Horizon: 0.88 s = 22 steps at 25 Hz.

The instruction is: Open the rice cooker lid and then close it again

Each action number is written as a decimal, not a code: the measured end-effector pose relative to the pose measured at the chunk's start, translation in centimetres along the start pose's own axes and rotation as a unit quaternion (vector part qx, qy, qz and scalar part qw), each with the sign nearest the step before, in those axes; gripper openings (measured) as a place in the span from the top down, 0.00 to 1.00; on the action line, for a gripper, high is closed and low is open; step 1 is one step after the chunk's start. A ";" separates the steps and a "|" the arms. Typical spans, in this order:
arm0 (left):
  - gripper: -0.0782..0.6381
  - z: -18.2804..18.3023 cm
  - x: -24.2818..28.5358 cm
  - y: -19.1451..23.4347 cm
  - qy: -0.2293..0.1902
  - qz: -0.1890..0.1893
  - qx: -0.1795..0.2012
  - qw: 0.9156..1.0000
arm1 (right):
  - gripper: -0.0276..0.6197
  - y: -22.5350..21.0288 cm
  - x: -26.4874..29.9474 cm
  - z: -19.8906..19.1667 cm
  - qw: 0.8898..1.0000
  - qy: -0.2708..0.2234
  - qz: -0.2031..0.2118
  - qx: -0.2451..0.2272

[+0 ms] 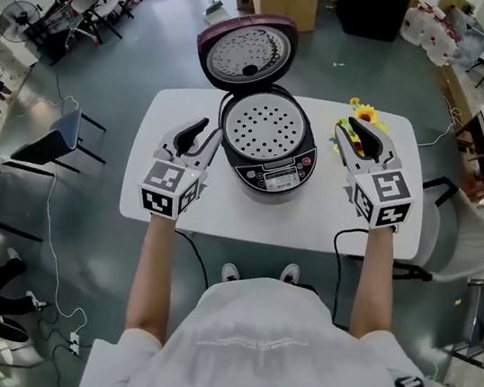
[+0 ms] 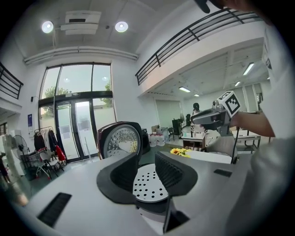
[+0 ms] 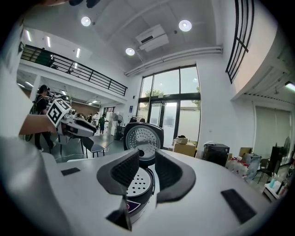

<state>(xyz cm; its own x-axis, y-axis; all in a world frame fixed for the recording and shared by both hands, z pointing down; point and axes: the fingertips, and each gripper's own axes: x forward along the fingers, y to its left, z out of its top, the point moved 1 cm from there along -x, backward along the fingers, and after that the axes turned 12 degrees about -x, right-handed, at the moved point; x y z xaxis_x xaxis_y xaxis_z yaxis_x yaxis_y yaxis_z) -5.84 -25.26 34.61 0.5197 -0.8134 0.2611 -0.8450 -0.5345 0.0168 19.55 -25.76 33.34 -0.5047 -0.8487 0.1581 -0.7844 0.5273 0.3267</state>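
Round dark rice cooker (image 1: 271, 179) sits mid-way across the white bench (image 1: 220, 216), its maroon hinged lid (image 1: 246, 52) upright at the back and a perforated silver tray (image 1: 261, 127) showing inside.

Opening looks done; closing not yet begun. Left gripper (image 1: 199, 128) is just beside the cooker's left wall, fingers apart and nothing between them. Right gripper (image 1: 354, 128) stands off to the right, fingers likewise apart and empty, close by the yellow sunflowers (image 1: 364, 114).

Risks, as judged:
- A push too low on the smooth lid could skid the fingers off.
- A hard shove could slam the lid or slide the whole cooker along the bench, nothing bracing it.
- Right gripper swinging in could catch the flowers.
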 end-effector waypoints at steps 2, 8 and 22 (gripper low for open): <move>0.70 0.0 0.2 -0.3 0.005 0.010 0.005 1.000 | 0.77 -0.2 0.2 -0.4 1.000 -0.004 0.009 -0.002; 0.67 1.0 1.4 -1.4 0.016 0.042 0.024 0.999 | 0.77 -1.8 0.1 -1.8 0.999 -0.013 0.033 0.005; 0.63 5.8 5.9 3.7 0.042 0.085 0.127 0.987 | 0.76 -2.8 2.1 -4.0 0.997 -0.007 0.071 0.015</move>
<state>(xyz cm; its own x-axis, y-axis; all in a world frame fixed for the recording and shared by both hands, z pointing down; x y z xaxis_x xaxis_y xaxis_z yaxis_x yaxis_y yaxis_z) -5.15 -33.34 30.64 0.3517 -0.8806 0.3177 -0.8549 -0.4404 -0.2742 22.10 -29.18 36.45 -0.6160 -0.7650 0.1879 -0.7151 0.6432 0.2739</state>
